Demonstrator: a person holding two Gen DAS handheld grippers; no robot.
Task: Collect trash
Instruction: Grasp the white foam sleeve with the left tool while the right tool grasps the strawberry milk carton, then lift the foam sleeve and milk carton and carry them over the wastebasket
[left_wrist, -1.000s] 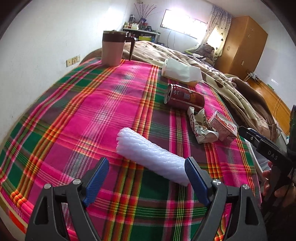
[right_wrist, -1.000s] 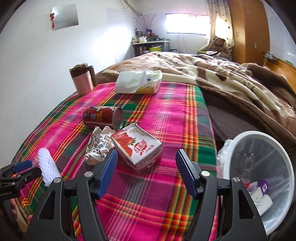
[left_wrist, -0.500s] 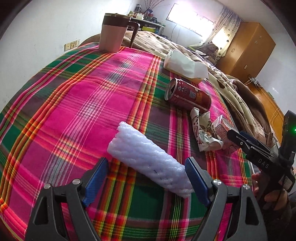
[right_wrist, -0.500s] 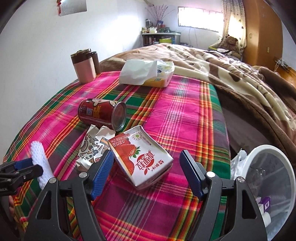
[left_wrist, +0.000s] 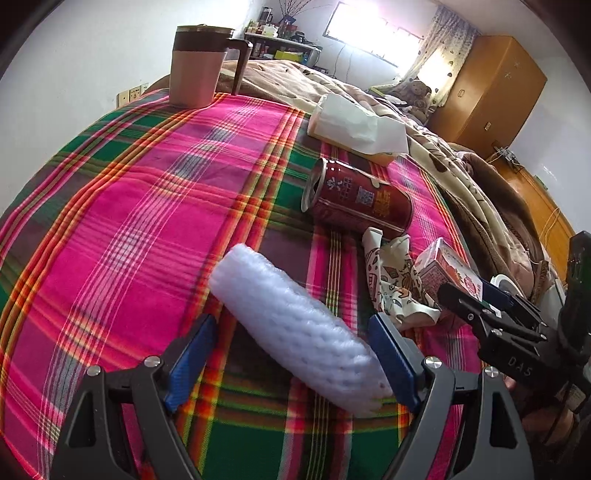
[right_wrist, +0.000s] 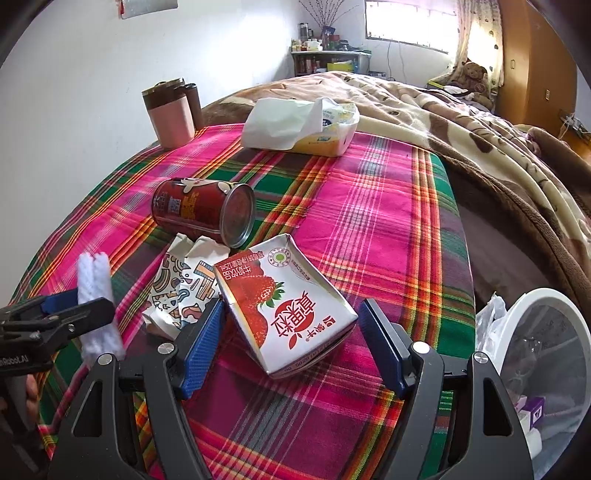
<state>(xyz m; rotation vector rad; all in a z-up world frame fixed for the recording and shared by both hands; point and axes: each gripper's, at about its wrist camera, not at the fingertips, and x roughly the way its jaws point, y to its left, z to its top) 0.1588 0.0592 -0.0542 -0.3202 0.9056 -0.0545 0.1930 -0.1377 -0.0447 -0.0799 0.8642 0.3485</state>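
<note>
Your left gripper (left_wrist: 295, 354): jaws spread, white foam roll (left_wrist: 299, 328) lies diagonal between pads on plaid cloth (left_wrist: 129, 229), right pad touching its near end, left pad apart. Your right gripper (right_wrist: 291, 343): jaws just been opening, now wide, dented strawberry milk carton (right_wrist: 284, 310) between, unpinched. Red can (right_wrist: 203, 212) on side, crumpled wrapper (right_wrist: 184, 291) beside carton. White bin (right_wrist: 543, 369) off cloth's right edge.
</note>
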